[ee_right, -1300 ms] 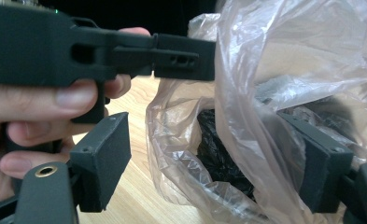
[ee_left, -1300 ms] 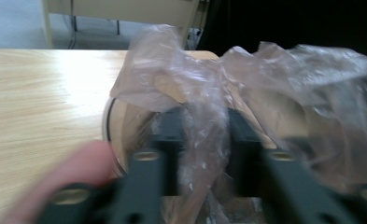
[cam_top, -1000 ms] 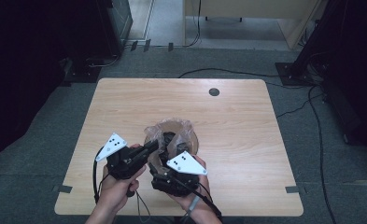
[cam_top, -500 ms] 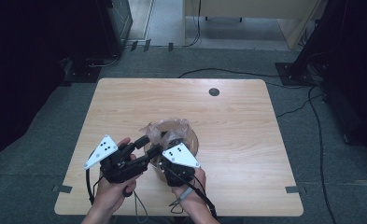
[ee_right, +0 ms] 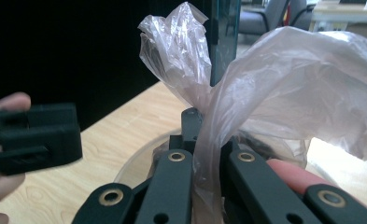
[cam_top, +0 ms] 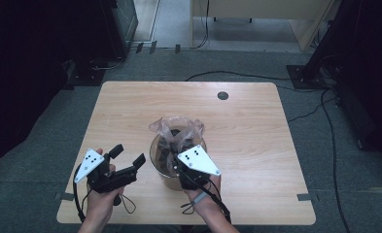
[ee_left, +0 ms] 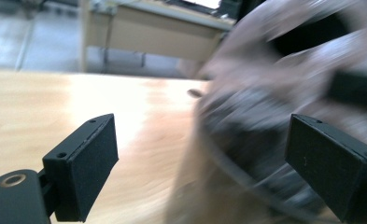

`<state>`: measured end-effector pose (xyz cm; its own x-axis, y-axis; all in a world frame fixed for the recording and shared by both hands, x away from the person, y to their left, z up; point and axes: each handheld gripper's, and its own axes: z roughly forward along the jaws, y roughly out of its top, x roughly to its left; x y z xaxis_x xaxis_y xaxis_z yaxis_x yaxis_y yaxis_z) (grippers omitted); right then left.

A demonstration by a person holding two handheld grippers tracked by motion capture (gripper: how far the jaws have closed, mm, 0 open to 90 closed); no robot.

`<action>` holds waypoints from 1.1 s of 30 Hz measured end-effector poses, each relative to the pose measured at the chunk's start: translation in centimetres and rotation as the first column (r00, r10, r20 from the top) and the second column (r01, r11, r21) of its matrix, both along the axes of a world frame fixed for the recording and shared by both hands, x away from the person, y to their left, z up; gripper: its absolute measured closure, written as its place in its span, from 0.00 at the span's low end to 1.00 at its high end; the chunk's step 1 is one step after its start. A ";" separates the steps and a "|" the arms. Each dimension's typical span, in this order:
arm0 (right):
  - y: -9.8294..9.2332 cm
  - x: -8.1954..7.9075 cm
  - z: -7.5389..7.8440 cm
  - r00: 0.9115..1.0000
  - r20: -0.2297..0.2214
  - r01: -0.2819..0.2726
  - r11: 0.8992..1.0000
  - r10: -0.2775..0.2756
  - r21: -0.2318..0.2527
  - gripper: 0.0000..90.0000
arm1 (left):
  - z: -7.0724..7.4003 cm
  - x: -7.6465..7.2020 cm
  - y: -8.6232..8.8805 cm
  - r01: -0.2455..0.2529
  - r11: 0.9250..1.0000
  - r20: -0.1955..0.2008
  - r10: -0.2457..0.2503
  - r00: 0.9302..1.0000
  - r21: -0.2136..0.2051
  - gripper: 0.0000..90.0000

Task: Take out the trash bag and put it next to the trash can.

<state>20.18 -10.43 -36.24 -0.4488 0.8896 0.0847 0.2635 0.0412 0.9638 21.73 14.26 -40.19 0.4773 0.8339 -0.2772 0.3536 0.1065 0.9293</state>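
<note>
A thin clear plastic bag (cam_top: pixel 179 128) lines a small round clear bin (cam_top: pixel 160 162) at the front middle of the wooden table (cam_top: pixel 256 145). My right gripper (ee_right: pixel 204 135) is shut on a gathered fold of the plastic bag (ee_right: pixel 284 79) just above the bin's rim (ee_right: pixel 134 163). In the high view the right gripper (cam_top: pixel 180 158) sits at the bin's near edge. My left gripper (cam_top: pixel 129 154) is left of the bin and apart from it. Its jaws have just been opening and nothing is between them. In the left gripper view the left gripper (ee_left: pixel 200 158) faces the blurred bin (ee_left: pixel 251 126).
A dark round cable hole (cam_top: pixel 222 95) sits near the table's far edge. Black cables (cam_top: pixel 324 111) run over the grey carpet to the right. A pale desk (cam_top: pixel 261 19) stands beyond the table. My left gripper (ee_right: pixel 31 135) shows close at the left of the right gripper view.
My left gripper let go of the bag, opened and moved left and toward the table's front. My right gripper closed on the bag and stayed at the bin.
</note>
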 end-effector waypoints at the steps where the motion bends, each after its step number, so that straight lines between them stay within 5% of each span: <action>1: 0.0 0.0 0.1 1.000 0.009 -0.001 1.000 0.001 0.002 1.00 | -0.5 0.1 0.4 -0.026 0.999 -0.009 0.026 1.000 0.026 0.10; 6: -0.3 0.0 1.0 0.999 0.046 -0.001 1.000 0.000 0.022 1.00 | -4.0 1.0 2.3 -0.097 0.984 -0.095 0.112 0.989 0.147 0.10; 9: -0.4 -0.1 1.5 0.998 0.070 -0.005 1.000 0.003 0.027 1.00 | -6.4 1.3 3.5 -0.126 0.966 -0.145 0.161 0.976 0.224 0.10; 15: -0.7 0.0 2.5 0.994 0.107 0.008 0.999 -0.012 0.034 1.00 | -9.1 1.9 5.2 -0.154 0.945 -0.227 0.223 0.948 0.288 0.11; 20: -1.0 -0.1 3.4 0.987 0.161 0.017 0.998 -0.025 0.054 1.00 | -10.5 2.2 5.3 -0.149 0.924 -0.259 0.250 0.933 0.353 0.11; 22: -1.2 -0.2 3.9 0.983 0.183 0.023 0.998 -0.034 0.061 1.00 | -10.9 2.5 5.4 -0.148 0.914 -0.286 0.267 0.920 0.378 0.11; 27: -1.8 -0.2 5.0 0.967 0.249 0.034 0.995 -0.056 0.091 1.00 | -11.3 2.8 5.4 -0.158 0.900 -0.303 0.295 0.906 0.406 0.11; 33: -2.7 0.3 6.0 0.953 0.291 0.053 0.992 -0.086 0.118 1.00 | -11.7 2.6 4.8 -0.158 0.878 -0.290 0.311 0.905 0.451 0.11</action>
